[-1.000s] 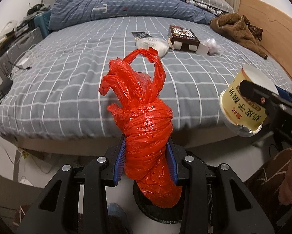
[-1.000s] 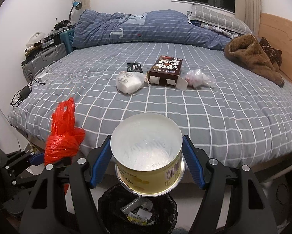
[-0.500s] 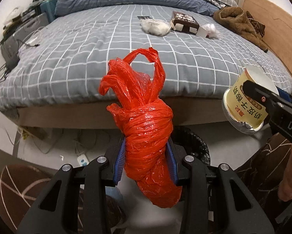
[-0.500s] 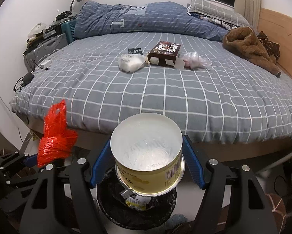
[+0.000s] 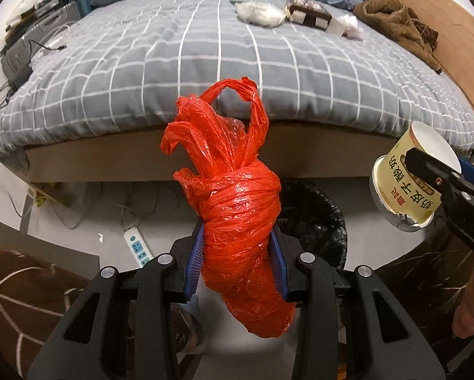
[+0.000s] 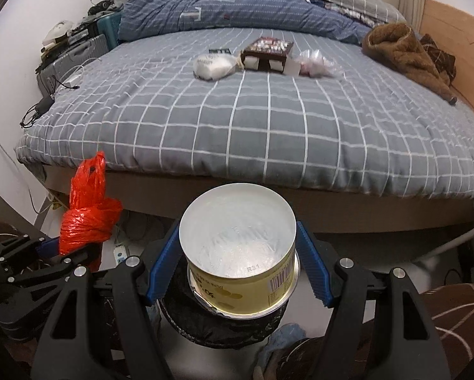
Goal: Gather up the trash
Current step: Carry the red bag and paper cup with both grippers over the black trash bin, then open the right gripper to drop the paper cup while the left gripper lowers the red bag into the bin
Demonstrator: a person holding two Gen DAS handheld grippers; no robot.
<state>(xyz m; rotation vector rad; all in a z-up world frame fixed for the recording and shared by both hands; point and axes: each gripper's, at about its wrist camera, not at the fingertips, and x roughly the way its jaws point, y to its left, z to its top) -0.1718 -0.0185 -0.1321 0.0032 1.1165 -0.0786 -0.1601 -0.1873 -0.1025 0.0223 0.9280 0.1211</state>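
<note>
My left gripper is shut on a knotted red plastic bag, whose loops stick up past the pads. The same red bag shows at the left of the right wrist view. My right gripper is shut on a yellow paper cup, held bottom side toward the camera; that cup also shows at the right edge of the left wrist view. A black-lined trash bin stands on the floor by the bed. It lies directly below the cup and behind the bag.
The bed with a grey checked cover carries a white bag, a dark box, a clear plastic wad and a brown garment. A white power strip and cables lie on the floor. Suitcases stand at the left.
Both grippers have moved down and back from the bed, each keeping its load. The bed has receded upward in both views, and the floor and bin have come into view below.
</note>
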